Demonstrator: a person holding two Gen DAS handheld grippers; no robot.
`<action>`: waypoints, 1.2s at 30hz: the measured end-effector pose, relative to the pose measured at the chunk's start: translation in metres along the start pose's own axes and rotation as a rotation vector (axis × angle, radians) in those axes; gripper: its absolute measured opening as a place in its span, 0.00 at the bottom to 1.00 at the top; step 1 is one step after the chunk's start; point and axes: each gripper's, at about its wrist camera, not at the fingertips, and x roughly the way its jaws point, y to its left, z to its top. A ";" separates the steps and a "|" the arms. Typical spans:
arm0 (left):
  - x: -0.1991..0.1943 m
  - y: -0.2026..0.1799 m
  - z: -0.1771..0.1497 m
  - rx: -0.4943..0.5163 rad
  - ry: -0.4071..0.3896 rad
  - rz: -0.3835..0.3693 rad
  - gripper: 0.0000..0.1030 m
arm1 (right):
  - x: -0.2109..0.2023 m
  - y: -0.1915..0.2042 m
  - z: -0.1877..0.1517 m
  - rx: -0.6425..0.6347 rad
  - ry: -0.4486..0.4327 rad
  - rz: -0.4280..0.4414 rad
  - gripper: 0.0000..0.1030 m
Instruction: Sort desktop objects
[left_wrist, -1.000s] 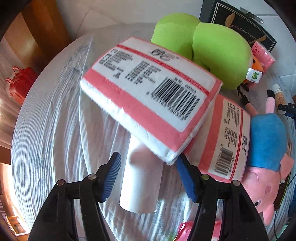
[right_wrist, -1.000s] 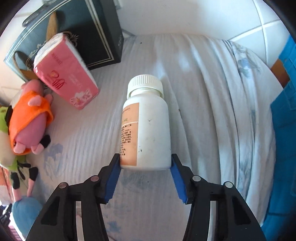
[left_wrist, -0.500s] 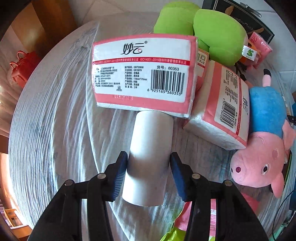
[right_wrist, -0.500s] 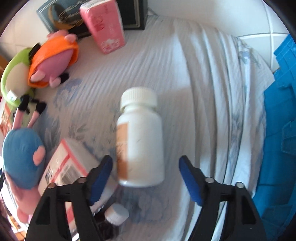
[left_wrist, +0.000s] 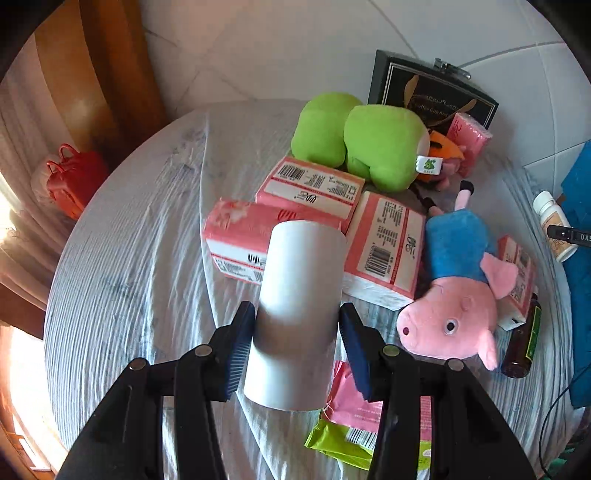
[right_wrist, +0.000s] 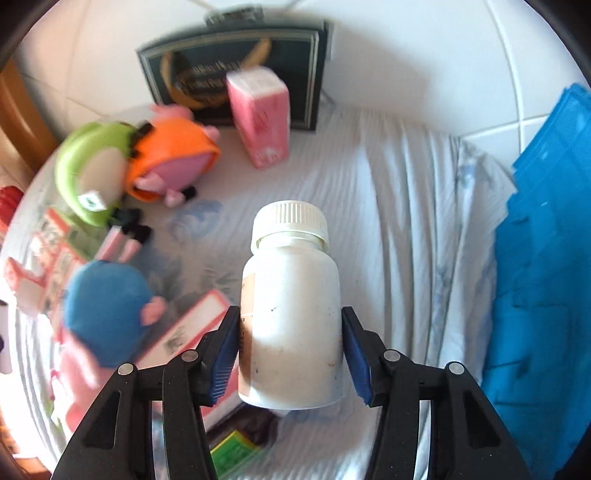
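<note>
My left gripper (left_wrist: 297, 343) is shut on a plain white cylinder (left_wrist: 299, 314), held above the cloth-covered table (left_wrist: 140, 258); both blue pads press its sides. My right gripper (right_wrist: 290, 354) has its jaws closing on a white capped bottle (right_wrist: 291, 317) with a tan label; the pads touch its body and it hangs clear of the cloth. The left wrist view shows that bottle (left_wrist: 554, 225) small at the far right. Pink tissue packs (left_wrist: 314, 184) lie beyond the cylinder.
A green plush (left_wrist: 369, 144), a blue-and-pink pig plush (left_wrist: 454, 288) and a brown bottle (left_wrist: 521, 343) lie on the table. A black box (right_wrist: 184, 74) stands against the wall with a pink pack (right_wrist: 262, 118) leaning on it. A blue crate (right_wrist: 546, 258) borders the right.
Both grippers have risen with their loads. The left closed on the cylinder, from under a tissue pack. The right opened around the bottle, then closed on it again.
</note>
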 end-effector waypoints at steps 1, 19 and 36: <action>-0.011 -0.002 -0.001 0.005 -0.023 -0.005 0.45 | -0.011 0.011 -0.005 0.000 -0.027 0.009 0.51; -0.181 -0.136 -0.004 0.238 -0.370 -0.263 0.45 | -0.259 0.002 -0.129 0.061 -0.498 -0.015 0.51; -0.282 -0.423 -0.029 0.535 -0.424 -0.622 0.45 | -0.333 -0.221 -0.243 0.404 -0.561 -0.268 0.51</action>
